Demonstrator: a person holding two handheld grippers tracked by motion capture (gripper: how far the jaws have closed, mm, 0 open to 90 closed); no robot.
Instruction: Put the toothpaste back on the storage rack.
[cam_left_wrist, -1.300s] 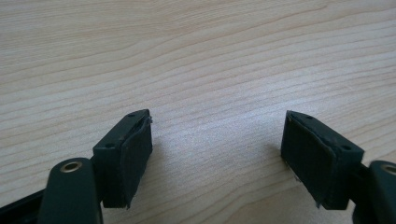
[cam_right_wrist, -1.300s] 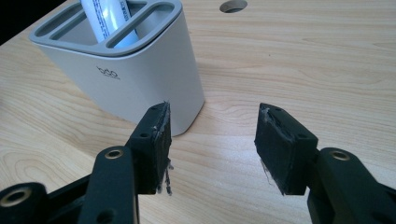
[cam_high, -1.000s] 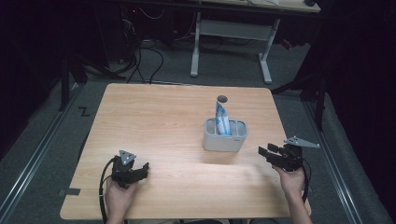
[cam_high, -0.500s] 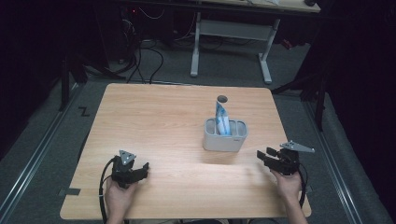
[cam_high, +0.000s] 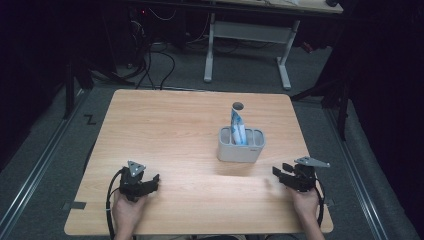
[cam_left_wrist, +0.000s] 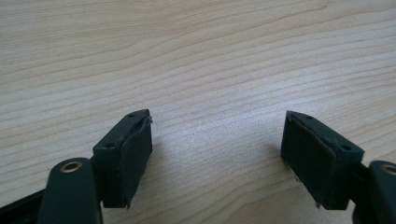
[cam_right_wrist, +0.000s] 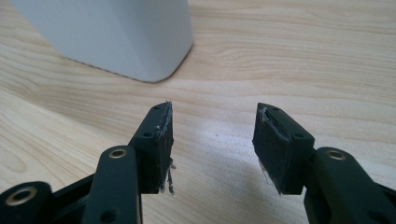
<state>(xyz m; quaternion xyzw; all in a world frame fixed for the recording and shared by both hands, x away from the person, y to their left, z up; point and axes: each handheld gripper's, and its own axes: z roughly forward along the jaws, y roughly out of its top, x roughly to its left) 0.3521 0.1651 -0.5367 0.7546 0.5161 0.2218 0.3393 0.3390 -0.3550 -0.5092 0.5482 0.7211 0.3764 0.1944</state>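
From where I sit, I take the grey holder (cam_high: 241, 146) as my landmark on the wooden table (cam_high: 170, 125). Well to its left and nearer the front edge, my left gripper (cam_high: 148, 182) sits low over the tabletop, held in the left hand (cam_high: 128, 212), its cable looping back beside the wrist. In the left gripper view its two black jaws stand wide apart, nothing but bare wood grain between the pads (cam_left_wrist: 133, 156).

The holder itself stands upright right of the table's middle, a pale, round-cornered box with several compartments open at the top. A blue-and-white tube (cam_high: 237, 125) stands in it and leans a little toward the far left, rising above the rim; I cannot tell which compartment it occupies. Beyond the holder, near the far edge, I see a small round hole (cam_high: 238, 106) in the tabletop.

To the right of the holder and nearer the front, my right gripper (cam_high: 278, 173) rests in the right hand (cam_high: 305, 202), jaws pointing left toward the holder but apart from it. Its jaws have just been closing a little, yet they stand moderately open with nothing between them. In the right gripper view the holder's rounded corner (cam_right_wrist: 140, 42) sits ahead and to the left of the fingertips (cam_right_wrist: 161, 140), near but not touching.
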